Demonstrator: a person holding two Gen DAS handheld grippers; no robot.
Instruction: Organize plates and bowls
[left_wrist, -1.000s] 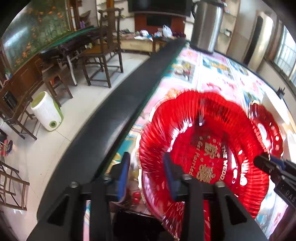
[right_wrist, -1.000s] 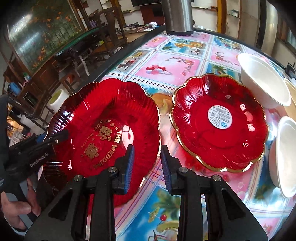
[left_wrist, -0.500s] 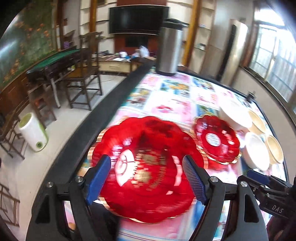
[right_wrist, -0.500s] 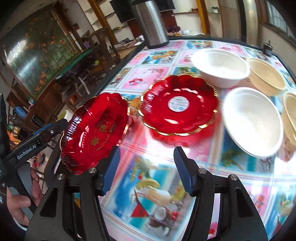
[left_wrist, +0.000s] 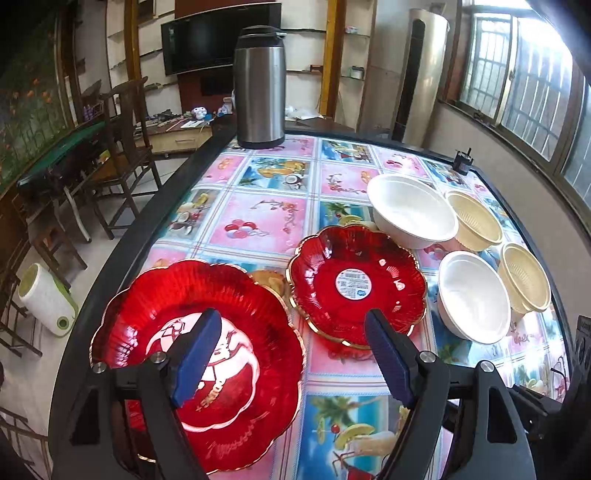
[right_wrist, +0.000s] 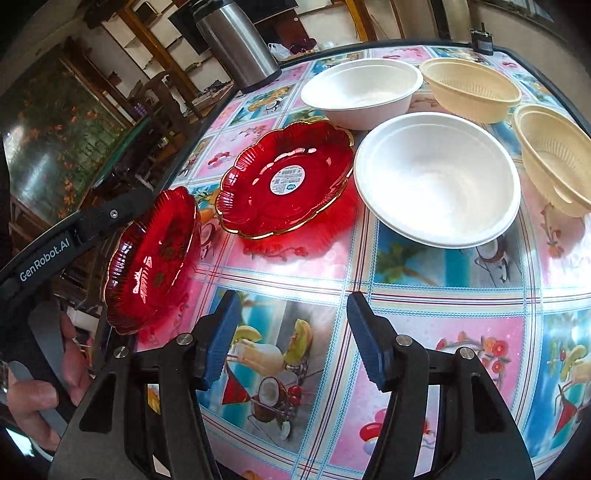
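A red plate with gold lettering (left_wrist: 236, 332) lies at the near left table edge, under my open left gripper (left_wrist: 291, 354); it also shows in the right wrist view (right_wrist: 155, 258). A second red plate with a round sticker (left_wrist: 354, 284) (right_wrist: 288, 177) lies beside it to the right. Two white bowls (left_wrist: 410, 210) (left_wrist: 472, 295) and cream basket bowls (left_wrist: 476, 221) (left_wrist: 524, 277) stand further right. My right gripper (right_wrist: 288, 339) is open and empty above the tablecloth, short of the near white bowl (right_wrist: 439, 177).
A steel thermos (left_wrist: 260, 85) stands at the far table edge. The table has a black rim (left_wrist: 122, 254). Wooden chairs (left_wrist: 122, 147) and a white bin (left_wrist: 46, 299) stand on the floor to the left. A small black device (left_wrist: 463, 160) sits at the far right corner.
Both grippers have opened and pulled back and up from the lettered red plate, which now lies on the table. The views now take in the whole table.
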